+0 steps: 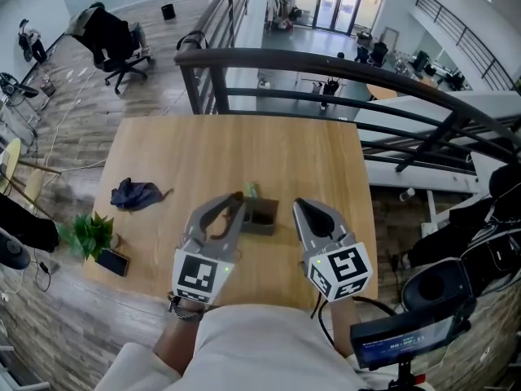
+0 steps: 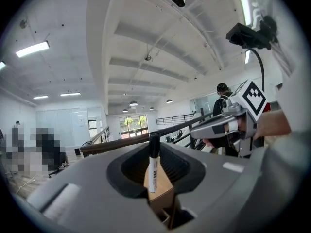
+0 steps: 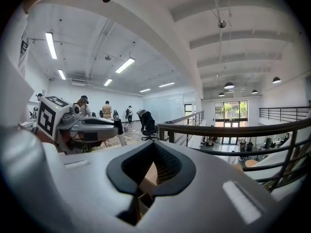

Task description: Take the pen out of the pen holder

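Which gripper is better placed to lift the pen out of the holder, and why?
Left. The left gripper already has its jaws closed on the pen, just above the pen holder. The right gripper is shut on nothing and sits beside the holder.

Head view: the pen (image 1: 251, 190) shows only a short end past the left gripper (image 1: 238, 199), whose closed jaws cover the rest of the barrel. The same jaws overlap the near left corner of the pen holder (image 1: 265, 217).

Left gripper view: the print on the pen is too small to read, and the holder's base is concealed by the gripper body.

Right gripper view: only slivers of the holder show, through the opening in the right gripper (image 3: 154, 143).
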`<state>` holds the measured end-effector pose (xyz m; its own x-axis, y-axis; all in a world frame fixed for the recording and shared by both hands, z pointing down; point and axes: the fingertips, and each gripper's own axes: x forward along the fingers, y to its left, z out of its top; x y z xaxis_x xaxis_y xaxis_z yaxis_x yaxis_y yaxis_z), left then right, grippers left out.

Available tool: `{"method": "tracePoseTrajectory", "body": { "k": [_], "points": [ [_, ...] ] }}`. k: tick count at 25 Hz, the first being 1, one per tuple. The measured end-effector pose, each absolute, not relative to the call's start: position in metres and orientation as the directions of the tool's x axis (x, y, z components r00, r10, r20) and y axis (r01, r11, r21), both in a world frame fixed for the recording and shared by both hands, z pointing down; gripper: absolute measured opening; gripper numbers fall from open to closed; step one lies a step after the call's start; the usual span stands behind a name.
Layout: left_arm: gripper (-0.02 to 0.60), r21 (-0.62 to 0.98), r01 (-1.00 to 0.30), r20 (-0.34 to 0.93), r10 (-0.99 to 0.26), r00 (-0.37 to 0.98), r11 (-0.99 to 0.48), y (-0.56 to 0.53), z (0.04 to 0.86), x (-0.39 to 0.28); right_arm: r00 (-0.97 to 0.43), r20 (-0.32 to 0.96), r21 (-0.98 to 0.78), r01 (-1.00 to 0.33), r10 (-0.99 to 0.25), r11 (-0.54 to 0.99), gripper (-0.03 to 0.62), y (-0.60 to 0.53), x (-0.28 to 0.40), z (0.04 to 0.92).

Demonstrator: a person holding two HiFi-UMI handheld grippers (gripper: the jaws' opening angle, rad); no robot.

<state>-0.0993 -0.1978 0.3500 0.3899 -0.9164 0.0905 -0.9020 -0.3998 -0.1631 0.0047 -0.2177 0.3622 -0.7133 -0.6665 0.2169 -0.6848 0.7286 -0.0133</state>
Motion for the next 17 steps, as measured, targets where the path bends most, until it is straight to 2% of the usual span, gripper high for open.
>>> {"method": "tracePoseTrajectory", "body": {
  "k": [17],
  "points": [
    [0.064,-0.175,-0.894,0.095,-0.911,0.401,-0.412,-0.1966,0.3533,-0.0984,-0.710,0.231,-0.016,-0.686,-0.665,0.727,0.000,-0.2160,0.0014,0.3688]
  ]
}}
